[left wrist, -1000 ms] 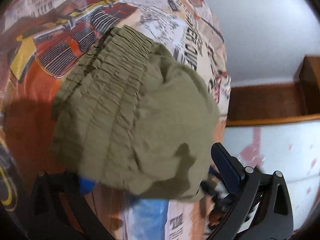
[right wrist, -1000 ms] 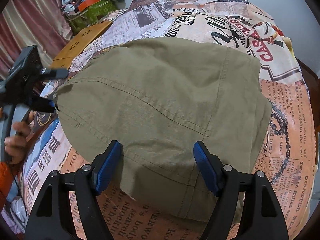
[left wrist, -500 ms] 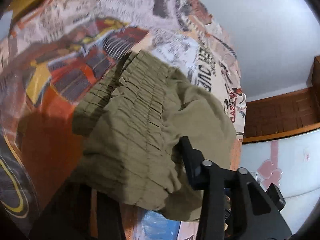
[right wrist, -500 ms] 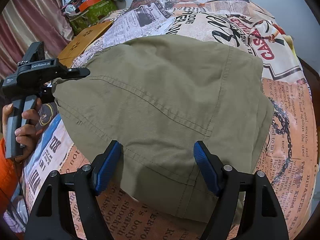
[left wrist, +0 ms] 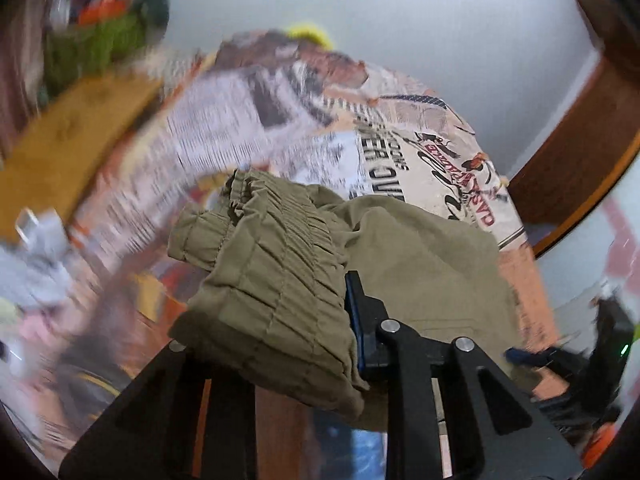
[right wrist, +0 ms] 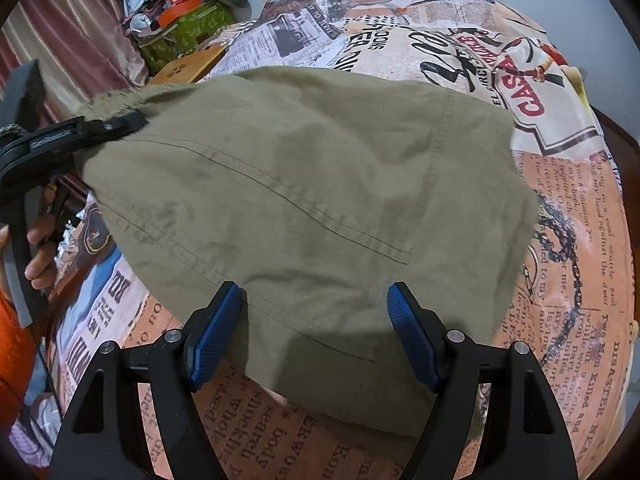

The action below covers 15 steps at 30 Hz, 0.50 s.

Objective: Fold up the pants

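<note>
Where the olive pants (right wrist: pixel 304 208) lie spread on the printed bedspread (right wrist: pixel 568 264), their far and right edges sit inside bare cover. Left tool (left wrist: pixel 280 320): jaws closing on the gathered waistband (left wrist: pixel 272 248), which bunches between them at the pants' left end. Right tool (right wrist: pixel 316 320): jaws wide, straddling the pants' near hem, pads apart from the cloth. Beyond the pants' left edge: clutter (right wrist: pixel 184 20) and a hand (right wrist: pixel 40 248).
</note>
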{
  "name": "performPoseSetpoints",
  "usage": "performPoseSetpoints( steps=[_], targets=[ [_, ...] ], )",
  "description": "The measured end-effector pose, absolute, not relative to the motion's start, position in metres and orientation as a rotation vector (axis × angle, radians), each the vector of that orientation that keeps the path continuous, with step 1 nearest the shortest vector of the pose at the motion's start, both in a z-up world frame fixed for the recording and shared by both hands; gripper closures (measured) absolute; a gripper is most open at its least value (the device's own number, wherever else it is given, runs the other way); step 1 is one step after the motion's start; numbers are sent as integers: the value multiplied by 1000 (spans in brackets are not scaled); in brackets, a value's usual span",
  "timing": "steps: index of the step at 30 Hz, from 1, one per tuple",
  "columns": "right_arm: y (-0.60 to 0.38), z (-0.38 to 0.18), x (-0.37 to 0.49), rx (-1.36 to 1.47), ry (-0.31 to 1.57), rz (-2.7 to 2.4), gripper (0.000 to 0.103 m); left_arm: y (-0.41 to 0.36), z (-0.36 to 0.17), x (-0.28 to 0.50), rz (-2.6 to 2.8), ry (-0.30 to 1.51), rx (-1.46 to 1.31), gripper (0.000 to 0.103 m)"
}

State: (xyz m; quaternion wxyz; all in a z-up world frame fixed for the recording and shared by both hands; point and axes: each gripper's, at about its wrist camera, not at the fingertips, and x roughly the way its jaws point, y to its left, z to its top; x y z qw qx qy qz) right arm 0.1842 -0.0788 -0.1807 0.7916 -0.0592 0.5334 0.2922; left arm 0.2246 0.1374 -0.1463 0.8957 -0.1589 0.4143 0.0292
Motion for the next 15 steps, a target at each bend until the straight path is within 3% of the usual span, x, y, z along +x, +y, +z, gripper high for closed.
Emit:
performPoseSetpoints(
  steps=[9,15],
  targets=[
    [-106,-183,176,-119,1155,583,30,92,-105,204,142,712,68,80],
    [-111,-189,178,-96,1162,576,27,39,-85,209,67,651,180,80]
  ],
)
